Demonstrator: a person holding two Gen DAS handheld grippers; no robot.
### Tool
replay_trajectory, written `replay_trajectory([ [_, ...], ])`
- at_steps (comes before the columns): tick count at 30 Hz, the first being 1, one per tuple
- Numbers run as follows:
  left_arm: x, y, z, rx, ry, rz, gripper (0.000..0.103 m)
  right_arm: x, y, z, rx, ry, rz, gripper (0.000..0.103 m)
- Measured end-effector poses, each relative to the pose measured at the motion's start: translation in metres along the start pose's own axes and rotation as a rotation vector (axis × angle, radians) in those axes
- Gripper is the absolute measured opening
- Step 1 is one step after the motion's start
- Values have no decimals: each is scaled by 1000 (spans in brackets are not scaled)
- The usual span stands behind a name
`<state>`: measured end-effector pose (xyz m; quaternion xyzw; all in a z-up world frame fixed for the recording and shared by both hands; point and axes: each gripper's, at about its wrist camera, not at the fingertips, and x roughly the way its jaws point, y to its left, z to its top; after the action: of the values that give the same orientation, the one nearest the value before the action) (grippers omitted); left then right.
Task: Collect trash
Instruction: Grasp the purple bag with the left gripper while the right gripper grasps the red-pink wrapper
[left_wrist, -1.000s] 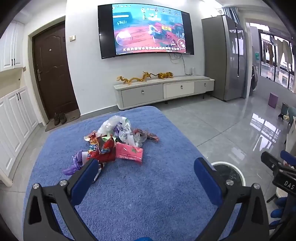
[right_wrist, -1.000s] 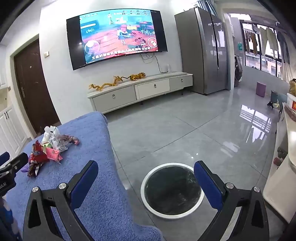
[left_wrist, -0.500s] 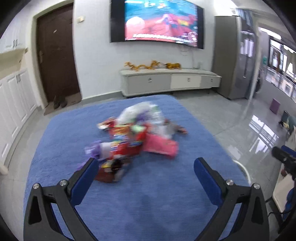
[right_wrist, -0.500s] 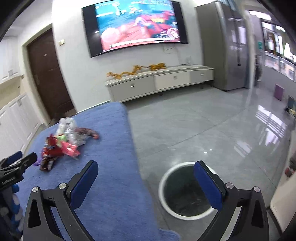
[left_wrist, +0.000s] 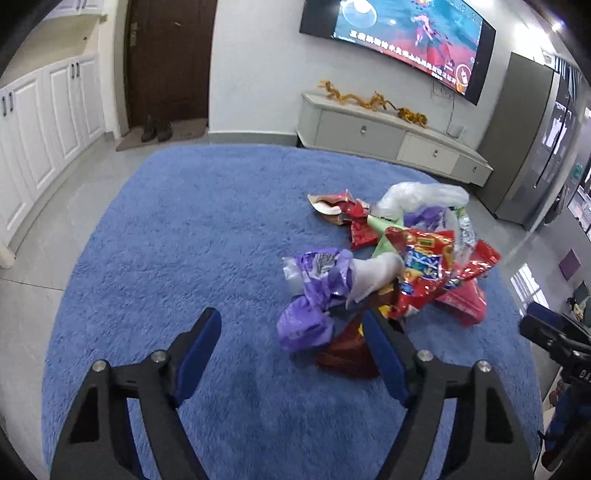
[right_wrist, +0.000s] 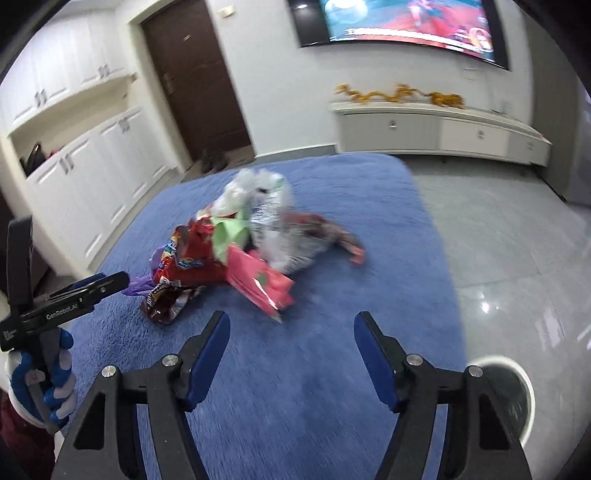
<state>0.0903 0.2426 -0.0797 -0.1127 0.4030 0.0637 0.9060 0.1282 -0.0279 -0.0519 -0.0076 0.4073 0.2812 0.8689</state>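
**Two open grippers near a pile of trash on a blue rug**

The left gripper is spread wide and holds nothing. Its right finger sits just at the near edge of the trash pile, by a dark red wrapper. I cannot tell if it touches the wrapper. A crumpled purple wrapper lies between the two fingers, a bit farther out.

The right gripper is also spread wide and empty. It hangs above bare blue rug, with a pink packet near its tips.

The pile lies on the blue rug. It has red snack bags, a green scrap, clear plastic bags and a brown wrapper, all heaped over each other. What is under the top pieces is hidden.

A round bin with a white rim stands on the grey floor beside the rug. It is dark inside, and I cannot tell what is in it. The right gripper's finger covers part of it.

The right wrist view is blurry, so the words on the bags are hard to read. In it, a blue and white gloved hand holds the left gripper at the left edge.
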Motion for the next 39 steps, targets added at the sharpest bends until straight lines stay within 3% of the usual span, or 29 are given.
replay_trajectory([
  [3,16,1,1,9,28,-4,76,23,14,9,-71,16,11,63],
  [7,38,4,3,2,80,-25,55,54,25,15,-131,51,18,59],
  [10,49,4,1,-4,113,-52,46,71,27,16,-163,72,-6,54],
  [13,46,3,-3,13,101,-75,32,78,23,14,-162,89,-3,52],
  [16,38,3,-13,25,92,-79,25,75,20,10,-162,94,3,51],
  [19,24,6,-23,14,82,-86,25,67,22,3,-164,104,20,45],
  [21,11,11,-29,3,64,-92,24,59,24,2,-159,104,43,33],
  [24,-7,14,-35,-1,38,-86,24,46,24,-8,-143,92,52,25],
  [28,-39,11,-38,11,-19,-96,23,25,14,-20,-72,60,102,16],
  [31,-62,1,-37,41,-65,-97,23,3,8,-33,-33,38,150,14],
  [39,-91,-59,-30,159,-103,-170,23,-63,-25,-56,62,-83,141,10],
])
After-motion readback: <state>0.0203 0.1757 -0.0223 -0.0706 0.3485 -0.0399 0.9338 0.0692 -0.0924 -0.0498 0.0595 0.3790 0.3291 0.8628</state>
